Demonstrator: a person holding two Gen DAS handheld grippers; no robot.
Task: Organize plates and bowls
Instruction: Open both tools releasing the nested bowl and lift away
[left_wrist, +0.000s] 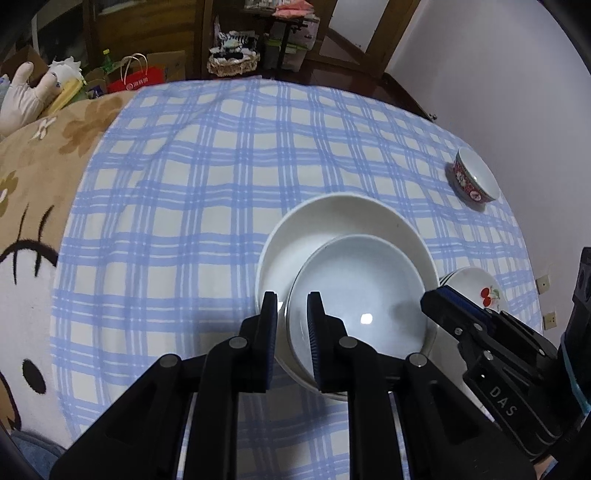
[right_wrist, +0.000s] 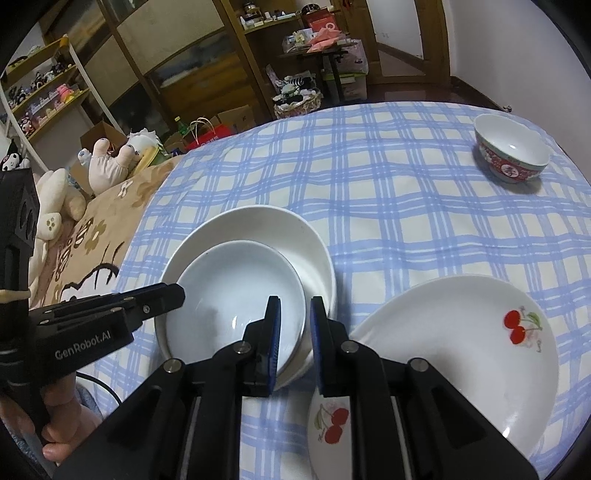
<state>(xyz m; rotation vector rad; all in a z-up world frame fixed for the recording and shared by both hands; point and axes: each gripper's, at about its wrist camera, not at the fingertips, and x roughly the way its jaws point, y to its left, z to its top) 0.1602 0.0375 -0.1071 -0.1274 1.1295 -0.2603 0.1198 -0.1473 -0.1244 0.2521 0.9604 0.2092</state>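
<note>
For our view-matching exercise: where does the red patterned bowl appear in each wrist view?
Left wrist view: the red patterned bowl sits at the right edge, above the middle.
Right wrist view: the same bowl stands at upper right.
Shared landmark: the stacked white dishes on the checked cloth.

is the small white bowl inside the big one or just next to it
Inside. The small white bowl sits within the rim of the larger white bowl, off-centre toward the near side, both upright and empty.

sm plate (right_wrist: 236, 291) in lg plate (right_wrist: 258, 229) | cherry plate (right_wrist: 461, 332) just right | bowl (right_wrist: 511, 153) far back-right
</note>
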